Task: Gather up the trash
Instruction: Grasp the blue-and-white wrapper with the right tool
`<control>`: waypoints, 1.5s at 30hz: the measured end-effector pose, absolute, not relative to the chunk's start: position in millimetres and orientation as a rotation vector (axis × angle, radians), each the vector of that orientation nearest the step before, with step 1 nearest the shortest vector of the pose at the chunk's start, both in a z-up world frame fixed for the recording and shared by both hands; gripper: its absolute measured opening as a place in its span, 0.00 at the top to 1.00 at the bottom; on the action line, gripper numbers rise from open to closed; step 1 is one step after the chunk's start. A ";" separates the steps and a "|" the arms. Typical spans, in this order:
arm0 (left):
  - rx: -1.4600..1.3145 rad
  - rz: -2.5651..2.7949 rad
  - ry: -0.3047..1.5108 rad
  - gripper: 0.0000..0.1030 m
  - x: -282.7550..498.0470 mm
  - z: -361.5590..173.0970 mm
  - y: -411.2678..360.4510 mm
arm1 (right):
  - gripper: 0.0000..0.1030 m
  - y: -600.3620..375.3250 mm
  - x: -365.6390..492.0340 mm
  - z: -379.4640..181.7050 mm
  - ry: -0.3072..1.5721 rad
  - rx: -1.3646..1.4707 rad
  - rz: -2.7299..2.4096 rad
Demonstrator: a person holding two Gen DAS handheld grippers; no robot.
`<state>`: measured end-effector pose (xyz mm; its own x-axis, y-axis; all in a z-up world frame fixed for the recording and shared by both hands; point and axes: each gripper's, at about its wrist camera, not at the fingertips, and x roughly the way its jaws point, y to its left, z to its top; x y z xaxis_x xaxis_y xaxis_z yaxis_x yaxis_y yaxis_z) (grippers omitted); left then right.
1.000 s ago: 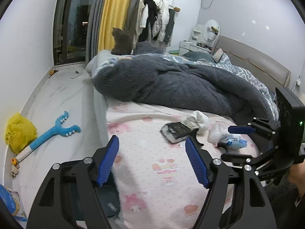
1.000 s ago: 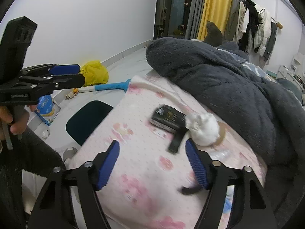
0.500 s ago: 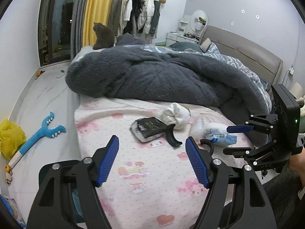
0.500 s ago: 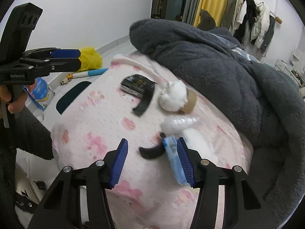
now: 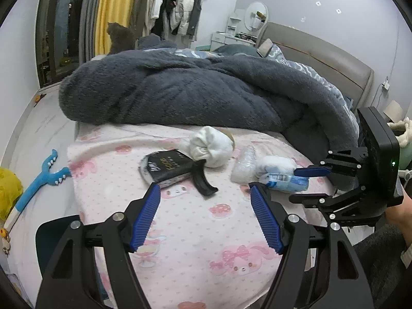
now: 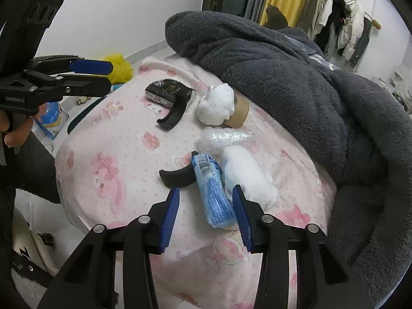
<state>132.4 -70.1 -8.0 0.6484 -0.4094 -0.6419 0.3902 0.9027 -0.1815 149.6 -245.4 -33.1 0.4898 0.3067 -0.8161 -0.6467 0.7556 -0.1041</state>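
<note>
Since half a second ago the right hand-held gripper has dropped lower over the blue crinkled wrapper, its ribbed blue pads now straddling the packet's near end with a gap on each side, jaws partly spread and not yet pinching. That wrapper lies on the pink cartoon-print bed sheet, touching a soft white wad on its far side and a curved black plastic piece toward the left gripper. Beyond the wrapper sit a crumpled clear plastic bag, a white tissue ball against a cardboard tube, and a glossy black box. The left hand-held gripper hovers wide open above the sheet, nearer than the box. A fluffy grey blanket is heaped behind everything.
</note>
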 end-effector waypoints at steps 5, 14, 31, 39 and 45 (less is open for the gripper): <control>-0.004 -0.480 0.755 0.27 133.8 -14.7 -84.2 | 0.65 -243.2 152.4 -43.2 0.890 -0.494 0.598; 0.023 -0.539 0.782 0.24 134.9 -27.5 -109.7 | 0.83 -251.1 161.3 -50.7 0.882 -0.520 0.563; 0.066 -0.589 0.815 0.28 144.9 -59.0 -166.5 | 0.84 -292.9 168.8 -18.8 0.845 -0.221 0.578; 0.065 -0.571 0.822 0.45 153.4 -75.6 -181.0 | 0.89 -309.2 165.2 -14.8 0.842 -0.103 0.617; 0.042 -0.553 0.826 0.55 161.1 -79.8 -187.6 | 0.89 -324.4 162.2 -10.7 0.829 -0.004 0.650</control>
